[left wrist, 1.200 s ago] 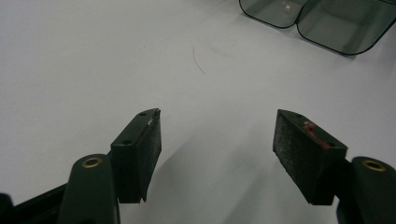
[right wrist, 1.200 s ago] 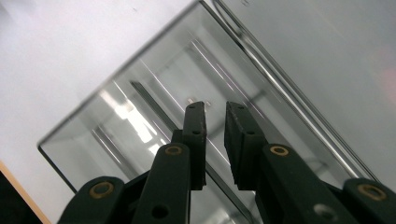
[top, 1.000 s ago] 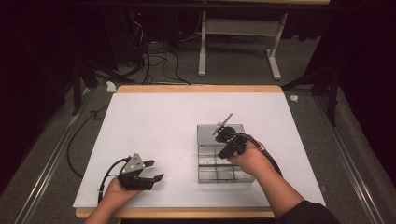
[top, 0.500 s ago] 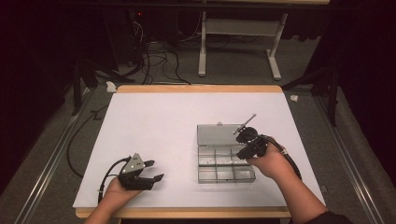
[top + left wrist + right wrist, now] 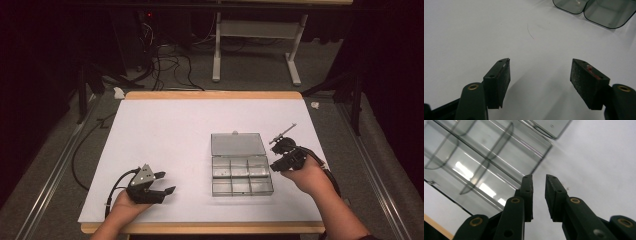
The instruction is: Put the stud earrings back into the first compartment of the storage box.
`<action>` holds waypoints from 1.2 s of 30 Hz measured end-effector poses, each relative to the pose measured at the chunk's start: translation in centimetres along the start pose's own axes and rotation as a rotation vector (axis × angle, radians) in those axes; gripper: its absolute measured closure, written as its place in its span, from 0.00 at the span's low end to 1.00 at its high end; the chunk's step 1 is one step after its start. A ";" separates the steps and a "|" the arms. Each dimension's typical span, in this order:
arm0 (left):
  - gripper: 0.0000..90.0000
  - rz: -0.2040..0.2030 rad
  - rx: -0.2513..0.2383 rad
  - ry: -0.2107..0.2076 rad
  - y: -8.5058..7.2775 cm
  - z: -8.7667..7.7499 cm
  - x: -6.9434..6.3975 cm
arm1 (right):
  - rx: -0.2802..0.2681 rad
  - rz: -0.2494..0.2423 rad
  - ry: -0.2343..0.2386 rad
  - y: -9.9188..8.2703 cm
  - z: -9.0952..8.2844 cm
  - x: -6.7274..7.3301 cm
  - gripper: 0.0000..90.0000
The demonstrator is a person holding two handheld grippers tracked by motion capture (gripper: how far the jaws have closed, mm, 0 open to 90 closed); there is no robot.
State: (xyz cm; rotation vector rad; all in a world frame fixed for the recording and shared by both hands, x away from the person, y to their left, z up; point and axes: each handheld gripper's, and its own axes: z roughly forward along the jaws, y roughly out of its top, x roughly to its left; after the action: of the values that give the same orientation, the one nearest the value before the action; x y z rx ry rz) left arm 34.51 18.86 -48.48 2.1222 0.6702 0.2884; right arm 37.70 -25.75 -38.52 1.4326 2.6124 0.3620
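White-topped table [image 5: 165,125] — 1 clear compartment box [image 5: 242,172] on it, lid open.

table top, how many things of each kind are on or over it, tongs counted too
clear compartment box, lid open: 1
tongs: 2, the left tongs open, the right tongs nearly closed with nothing between the pads
white table top itself: 1
total: 4

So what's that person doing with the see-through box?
A person sits at a white table with a hand-held gripper in each hand. The clear plastic box lies open, lid flat behind it. The right hand-held gripper is beside the box, jaws nearly together with nothing between them. The left hand-held gripper rests near the table's front edge, jaws wide apart.
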 end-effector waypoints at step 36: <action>0.37 -0.003 -0.002 -0.005 0.0 0.0 0.0 | 0.056 0.080 -0.011 -0.2 5.2 -3.5 0.88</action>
State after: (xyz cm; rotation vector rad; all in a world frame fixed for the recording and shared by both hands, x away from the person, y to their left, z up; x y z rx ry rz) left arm 34.54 18.89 -48.48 2.1190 0.6693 0.2822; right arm 40.63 -28.11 -43.52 1.5554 2.5817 0.2907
